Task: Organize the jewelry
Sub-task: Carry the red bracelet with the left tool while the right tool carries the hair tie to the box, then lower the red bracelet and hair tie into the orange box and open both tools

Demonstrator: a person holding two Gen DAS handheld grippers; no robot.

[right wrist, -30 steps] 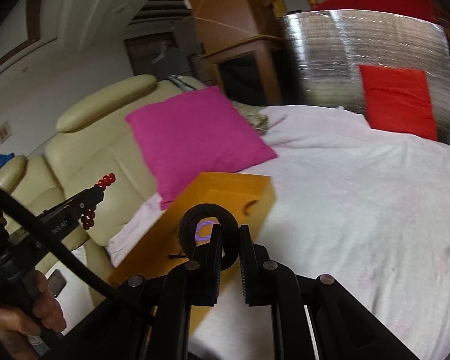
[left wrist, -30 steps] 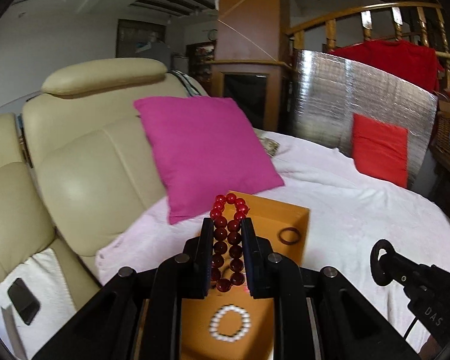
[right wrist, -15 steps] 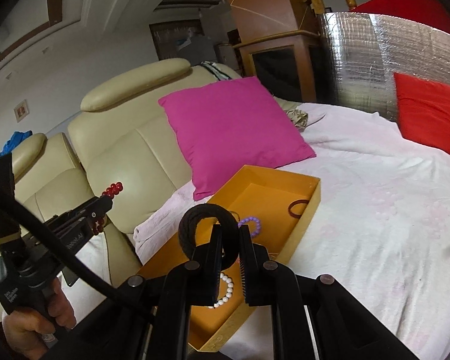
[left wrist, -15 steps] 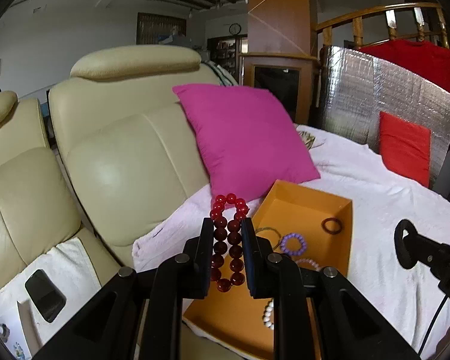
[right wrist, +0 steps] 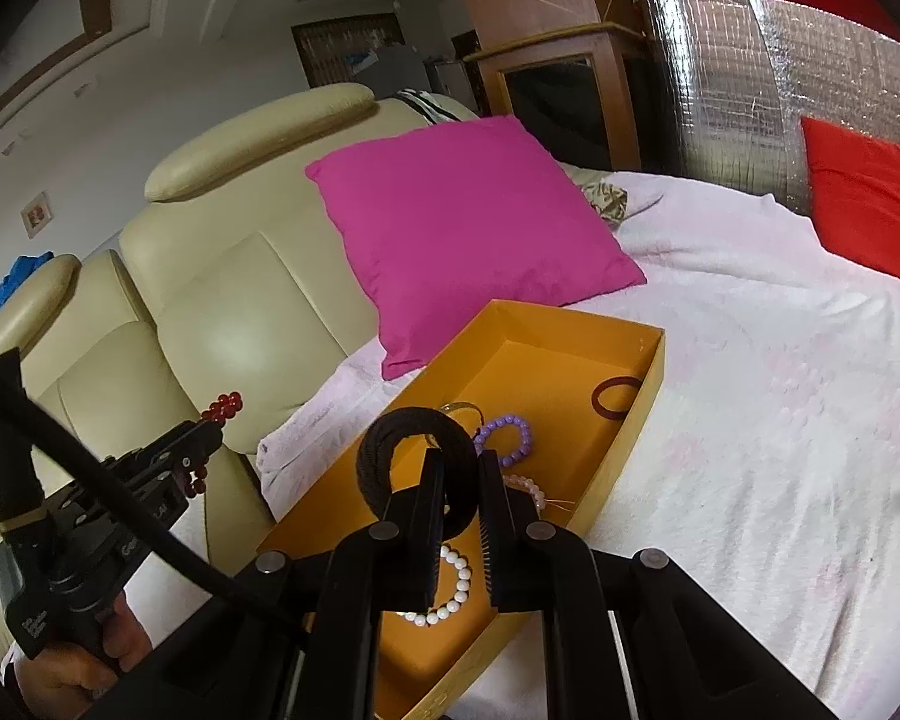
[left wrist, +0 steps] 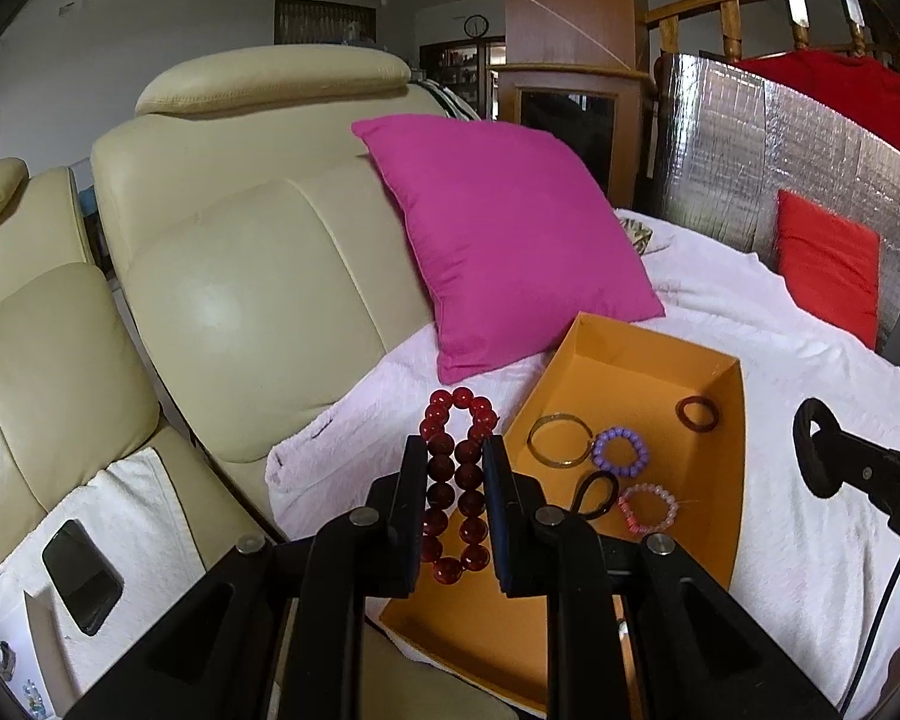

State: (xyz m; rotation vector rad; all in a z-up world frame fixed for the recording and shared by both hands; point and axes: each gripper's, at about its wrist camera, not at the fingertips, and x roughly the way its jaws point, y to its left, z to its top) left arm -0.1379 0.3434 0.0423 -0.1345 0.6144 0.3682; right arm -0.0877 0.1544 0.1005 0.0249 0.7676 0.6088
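Observation:
An orange tray [left wrist: 732, 480] [right wrist: 624, 450] lies on the white-covered bed. It holds a gold bangle [left wrist: 559, 439], a purple bead bracelet [left wrist: 621, 451] [right wrist: 507, 435], a pink bead bracelet [left wrist: 649, 507], a brown ring [left wrist: 697, 413] [right wrist: 617, 396], a black hair tie [left wrist: 597, 493] and a white pearl bracelet [right wrist: 450, 591]. My left gripper [left wrist: 455, 450] [right wrist: 210, 426] is shut on a red bead bracelet [left wrist: 457, 480], held above the tray's left edge. My right gripper [right wrist: 457, 462] [left wrist: 813, 450] is shut on a thick black band [right wrist: 414, 450], held above the tray.
A magenta cushion [left wrist: 510, 240] [right wrist: 468, 228] leans behind the tray. A cream leather sofa [left wrist: 240, 276] stands to the left with a phone [left wrist: 81, 576] on a white towel. A red cushion [left wrist: 828, 264] leans on a silver foil panel [left wrist: 810, 150] at the back right.
Both grippers have drawn back and up from the tray, each keeping its hold. More of the tray's contents now show.

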